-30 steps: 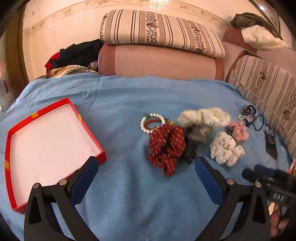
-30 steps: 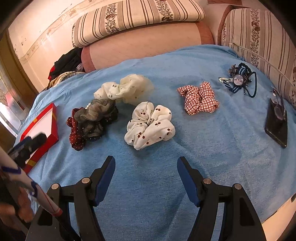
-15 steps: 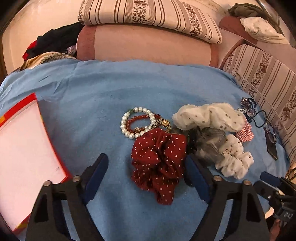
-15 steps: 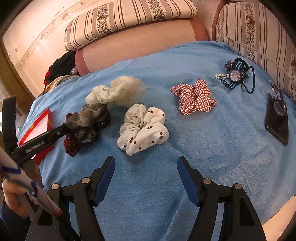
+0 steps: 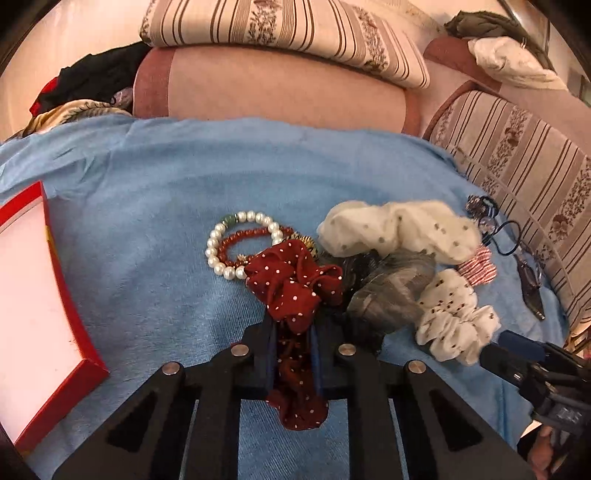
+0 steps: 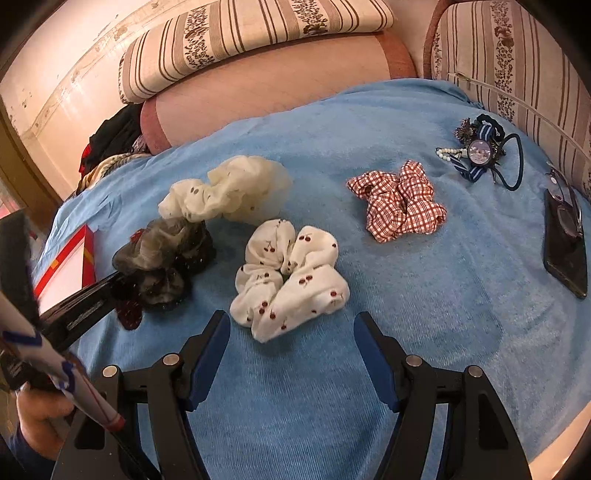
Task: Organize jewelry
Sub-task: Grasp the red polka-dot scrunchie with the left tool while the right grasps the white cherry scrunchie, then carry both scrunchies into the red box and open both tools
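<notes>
A dark red scrunchie with white dots (image 5: 291, 284) lies on the blue cloth (image 5: 166, 229). My left gripper (image 5: 293, 332) is closing on it, and its blue pads press the near part of the fabric. Beside it lie a pearl bracelet (image 5: 221, 251) and a red bead bracelet (image 5: 243, 236). The red tray (image 5: 85, 354) with a white floor sits at the left. My right gripper (image 6: 291, 321) stands open just in front of a white cherry-print scrunchie (image 6: 291, 277), with nothing between its pads.
A grey-black scrunchie (image 6: 162, 254), a cream dotted scrunchie (image 6: 225, 192) and a red checked scrunchie (image 6: 399, 203) lie on the cloth. Hair ties with a brooch (image 6: 480, 151) and a phone with glasses (image 6: 565, 247) sit at the right. Striped cushions (image 5: 288, 33) stand behind.
My left gripper moved forward and down over the red scrunchie, and its jaws went from wide open to pressed on the fabric. The right gripper crept a little towards the cherry-print scrunchie.
</notes>
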A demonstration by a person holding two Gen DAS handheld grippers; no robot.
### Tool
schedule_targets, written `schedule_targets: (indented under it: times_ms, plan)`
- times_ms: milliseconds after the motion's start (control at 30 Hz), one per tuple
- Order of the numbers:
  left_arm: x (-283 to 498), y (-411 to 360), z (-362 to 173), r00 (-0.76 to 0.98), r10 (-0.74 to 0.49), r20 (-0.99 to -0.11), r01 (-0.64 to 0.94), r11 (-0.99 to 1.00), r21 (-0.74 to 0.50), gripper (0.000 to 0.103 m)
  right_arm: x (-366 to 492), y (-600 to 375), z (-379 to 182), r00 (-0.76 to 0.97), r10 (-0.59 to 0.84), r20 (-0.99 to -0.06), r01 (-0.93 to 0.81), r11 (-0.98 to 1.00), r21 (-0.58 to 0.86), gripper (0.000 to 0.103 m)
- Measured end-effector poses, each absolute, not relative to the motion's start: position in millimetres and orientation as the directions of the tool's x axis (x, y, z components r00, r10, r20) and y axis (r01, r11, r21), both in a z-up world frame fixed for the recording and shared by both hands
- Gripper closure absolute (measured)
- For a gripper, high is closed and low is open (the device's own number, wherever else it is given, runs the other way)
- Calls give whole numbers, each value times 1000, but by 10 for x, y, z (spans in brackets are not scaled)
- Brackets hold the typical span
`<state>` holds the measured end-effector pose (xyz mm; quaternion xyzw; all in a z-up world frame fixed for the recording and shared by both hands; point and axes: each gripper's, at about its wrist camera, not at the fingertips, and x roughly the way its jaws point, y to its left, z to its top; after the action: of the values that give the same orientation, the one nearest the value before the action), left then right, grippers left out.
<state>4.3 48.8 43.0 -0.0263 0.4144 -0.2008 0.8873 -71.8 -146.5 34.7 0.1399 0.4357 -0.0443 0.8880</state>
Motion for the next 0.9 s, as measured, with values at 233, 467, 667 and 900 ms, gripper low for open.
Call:
schedule_targets:
  times_ms: [233,467,667,900]
  plan:
    - [-104,585,674,626,-391,-675,350,914,-205,89,-542,-1613,285,640,80,-764,227,930,287,29]
    - [-198,687,799,661,-381,-647,349,919,-184,89,-371,-1607,57,573,141,-808,238,914,328,73]
    - [-200,770,806,673,-363,-644,327,928,-180,89,-516,-1573,274,642,109,-759,196,934,300,90]
    - [-255,789,871,693,-354,-628,323,931,-169,89,-727,-1561,567,736,76,-673,155,948,276,90]
